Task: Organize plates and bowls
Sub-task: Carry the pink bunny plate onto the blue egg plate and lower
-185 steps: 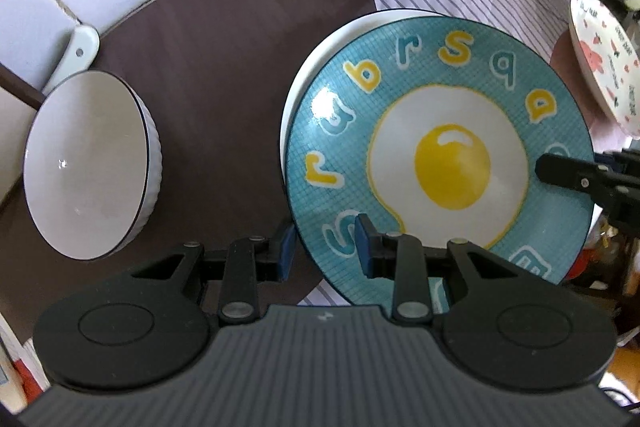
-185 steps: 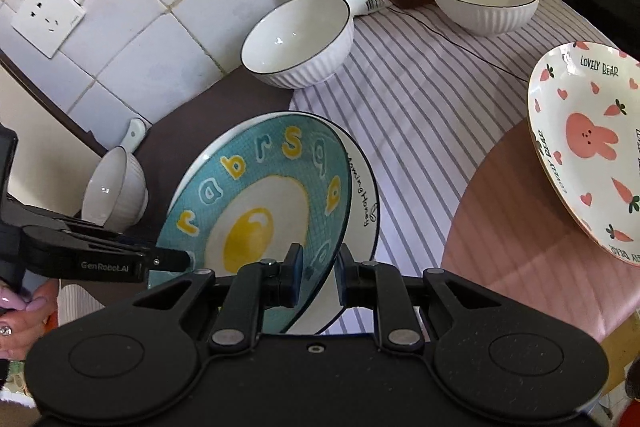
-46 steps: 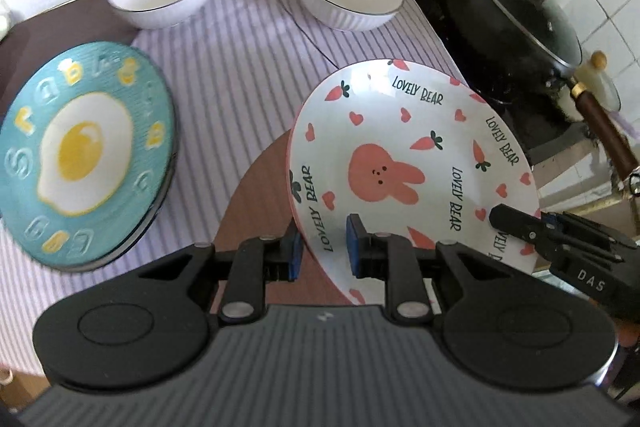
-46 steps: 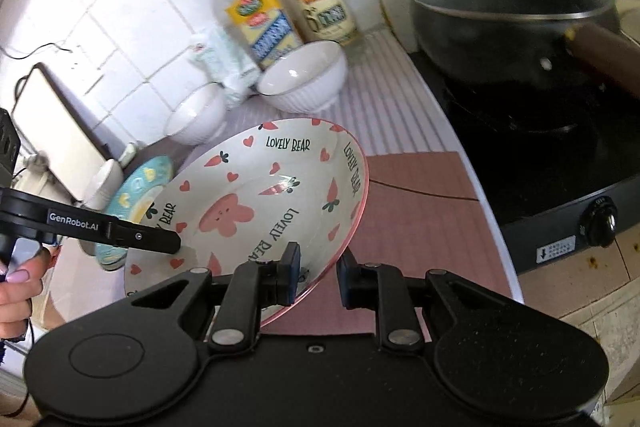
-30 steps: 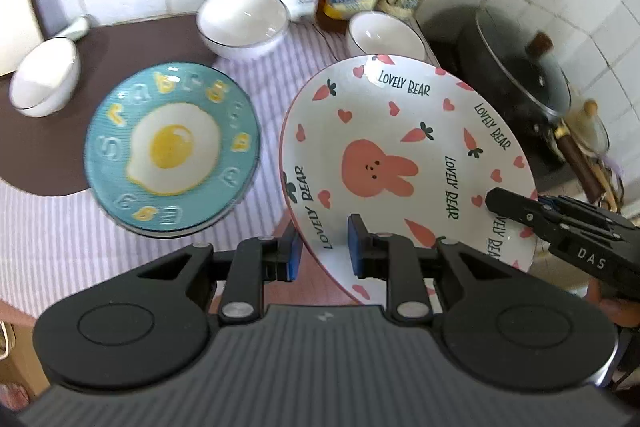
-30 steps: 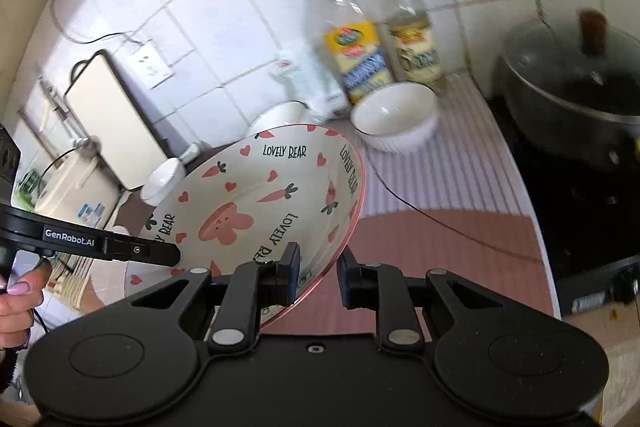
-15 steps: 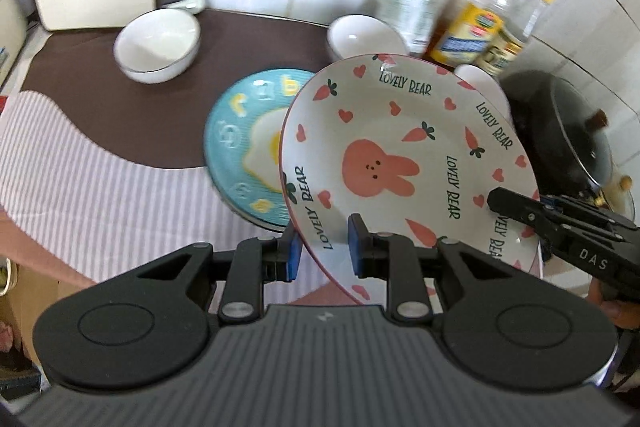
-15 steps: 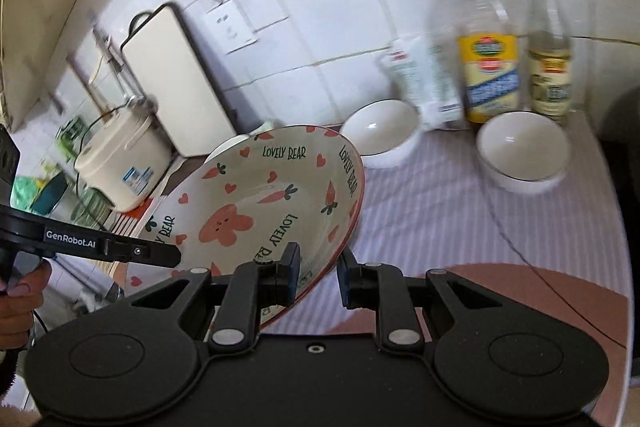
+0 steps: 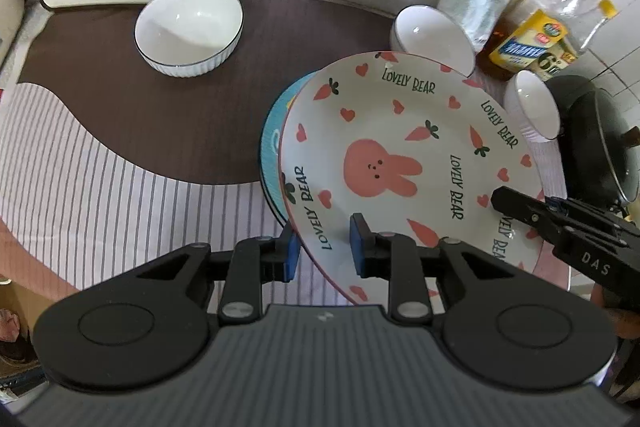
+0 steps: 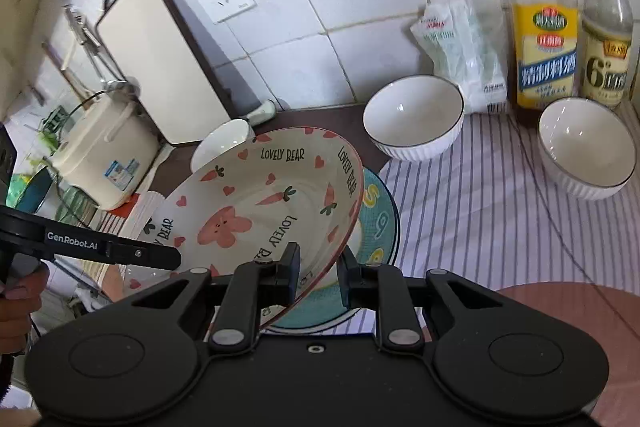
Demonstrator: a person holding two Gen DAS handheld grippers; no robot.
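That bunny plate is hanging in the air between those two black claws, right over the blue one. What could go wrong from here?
1. The bunny plate is pinched only at its rim by the left gripper and right gripper; it could slip and drop.
2. It is tilted above the blue plate, so a careless lowering might knock rim against rim and chip.
3. A white bowl sits close behind; a swing could bump it.

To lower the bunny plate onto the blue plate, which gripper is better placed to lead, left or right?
Probably left. The left gripper grips the bunny plate on the edge nearest the blue plate and looks down on both. The right gripper holds the opposite edge.
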